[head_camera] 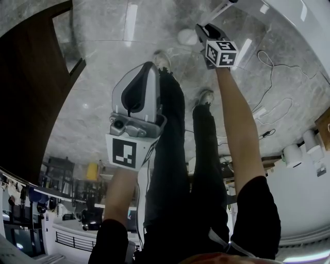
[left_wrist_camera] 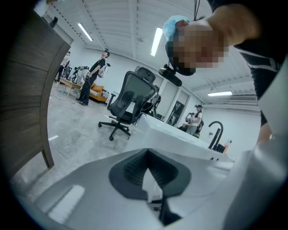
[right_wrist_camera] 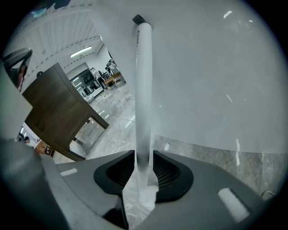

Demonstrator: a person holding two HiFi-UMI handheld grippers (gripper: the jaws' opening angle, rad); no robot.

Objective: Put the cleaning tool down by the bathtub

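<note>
Standing slightly apart, the jaws of the right hand-held gripper [right_wrist_camera: 144, 157] flank the white handle of the cleaning tool [right_wrist_camera: 143, 81], which rises just beside the bathtub [right_wrist_camera: 216, 76] above the grey marble floor [right_wrist_camera: 112, 121]. Black-and-white square markers cover its cube [head_camera: 223, 52]. The left hand-held gripper [left_wrist_camera: 147, 153], jaws together, holds nothing.

The head view looks steeply down from above onto the grey marble floor [head_camera: 103, 103]. The dark brown wooden table [head_camera: 31, 93] fills its left edge, and the white bathtub [head_camera: 294, 15] lies at the upper right, well apart from that table. The left gripper view sits low, close beside the table, and faces nearly level across the room. The right gripper view tilts downward, very near the bathtub, with the table farther off to its left. All three views share the table and the floor.
</note>
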